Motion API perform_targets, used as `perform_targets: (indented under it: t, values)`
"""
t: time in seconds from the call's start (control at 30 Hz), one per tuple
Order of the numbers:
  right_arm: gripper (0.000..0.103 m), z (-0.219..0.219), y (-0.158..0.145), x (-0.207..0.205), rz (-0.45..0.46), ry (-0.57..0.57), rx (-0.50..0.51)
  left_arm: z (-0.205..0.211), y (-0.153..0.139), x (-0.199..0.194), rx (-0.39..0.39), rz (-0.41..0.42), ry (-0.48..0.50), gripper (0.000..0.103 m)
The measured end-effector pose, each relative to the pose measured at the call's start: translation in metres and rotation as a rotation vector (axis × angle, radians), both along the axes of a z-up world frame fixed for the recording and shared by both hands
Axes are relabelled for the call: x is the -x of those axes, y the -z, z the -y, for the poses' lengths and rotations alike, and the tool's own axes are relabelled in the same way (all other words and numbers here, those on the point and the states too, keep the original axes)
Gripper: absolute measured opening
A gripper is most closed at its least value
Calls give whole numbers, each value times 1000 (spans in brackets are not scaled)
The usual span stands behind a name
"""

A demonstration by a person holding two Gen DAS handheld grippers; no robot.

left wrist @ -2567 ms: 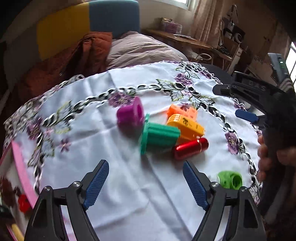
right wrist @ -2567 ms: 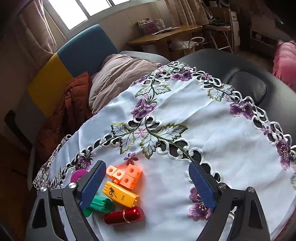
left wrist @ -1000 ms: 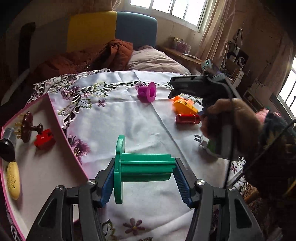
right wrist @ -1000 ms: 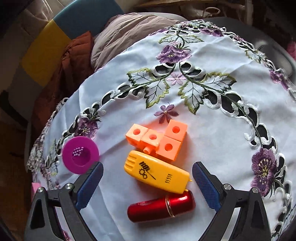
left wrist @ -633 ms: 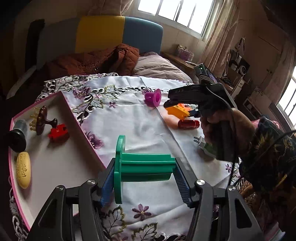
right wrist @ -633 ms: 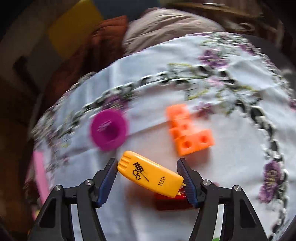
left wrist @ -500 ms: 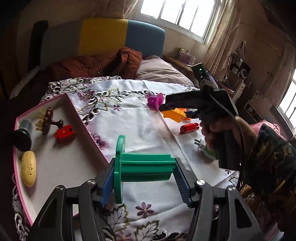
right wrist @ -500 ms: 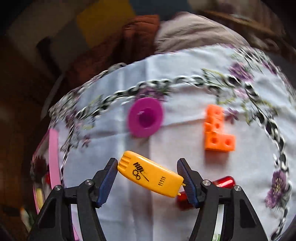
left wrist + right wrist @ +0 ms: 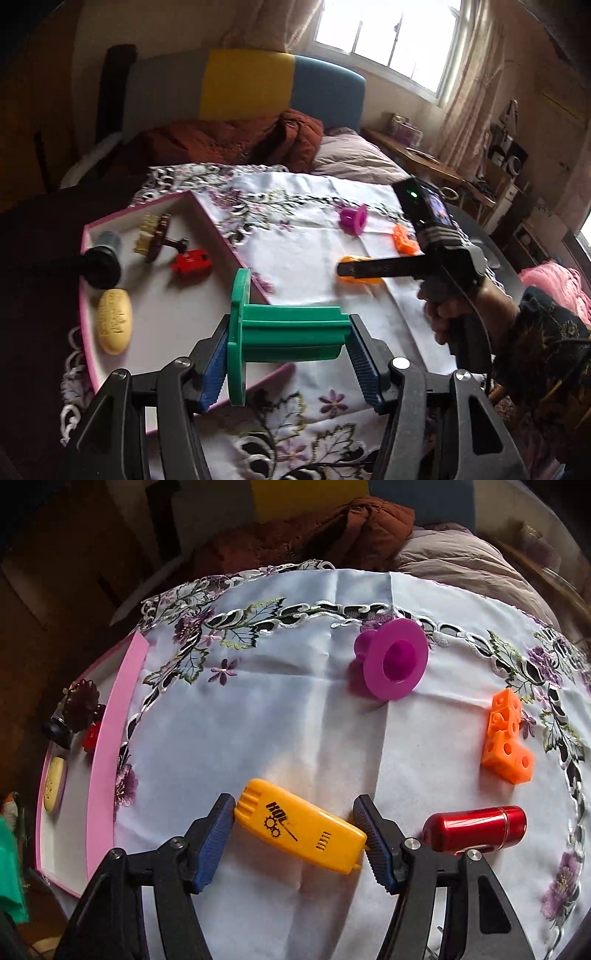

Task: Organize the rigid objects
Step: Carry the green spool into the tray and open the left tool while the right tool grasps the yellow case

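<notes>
My left gripper (image 9: 286, 360) is shut on a green spool (image 9: 280, 332) and holds it above the near corner of the pink-rimmed tray (image 9: 218, 225). My right gripper (image 9: 299, 836) is shut on a yellow toy tool (image 9: 301, 830) and holds it above the white embroidered cloth (image 9: 280, 709). The right gripper also shows in the left wrist view (image 9: 354, 271), to the right of the tray. On the cloth lie a purple spool (image 9: 391, 662), an orange block piece (image 9: 506, 738) and a red cylinder (image 9: 474, 827).
The tray holds a yellow oval soap (image 9: 113, 320), a red block (image 9: 190, 263), a brown brush (image 9: 157, 238) and a black round-based thing (image 9: 99, 264). A bed with a brown blanket (image 9: 240, 142) lies beyond the table. The tray also shows at the left of the right wrist view (image 9: 110, 746).
The left gripper has carried the green spool left, over the tray's corner. The right gripper has carried the yellow tool left, clear of the red cylinder, toward the tray.
</notes>
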State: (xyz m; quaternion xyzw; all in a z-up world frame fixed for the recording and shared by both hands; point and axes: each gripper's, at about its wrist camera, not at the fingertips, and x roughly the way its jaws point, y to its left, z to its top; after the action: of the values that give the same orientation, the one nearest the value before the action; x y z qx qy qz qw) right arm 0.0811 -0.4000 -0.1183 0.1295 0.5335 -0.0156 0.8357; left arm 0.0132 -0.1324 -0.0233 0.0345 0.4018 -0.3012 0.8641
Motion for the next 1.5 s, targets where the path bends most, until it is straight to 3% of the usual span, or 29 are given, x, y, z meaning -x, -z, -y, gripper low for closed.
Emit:
perform_targets:
  t: [0.43, 0.67, 0.97, 1.23, 1.5]
  values:
    - [65, -10, -1, 1, -8, -41, 92, -24, 0, -9, -28, 5, -94, 60]
    - [65, -11, -2, 2, -9, -44, 101, -44, 11, -25, 5, -60, -133, 60]
    - [65, -12, -1, -3, -9, -52, 111, -65, 29, -78, 55, -194, -204, 60]
    - [65, -13, -1, -3, -8, -57, 118, -31, 50, -117, -37, -189, -171, 60]
    - [65, -12, -1, -4, -6, -59, 122, -23, 74, -148, -150, -188, -235, 60]
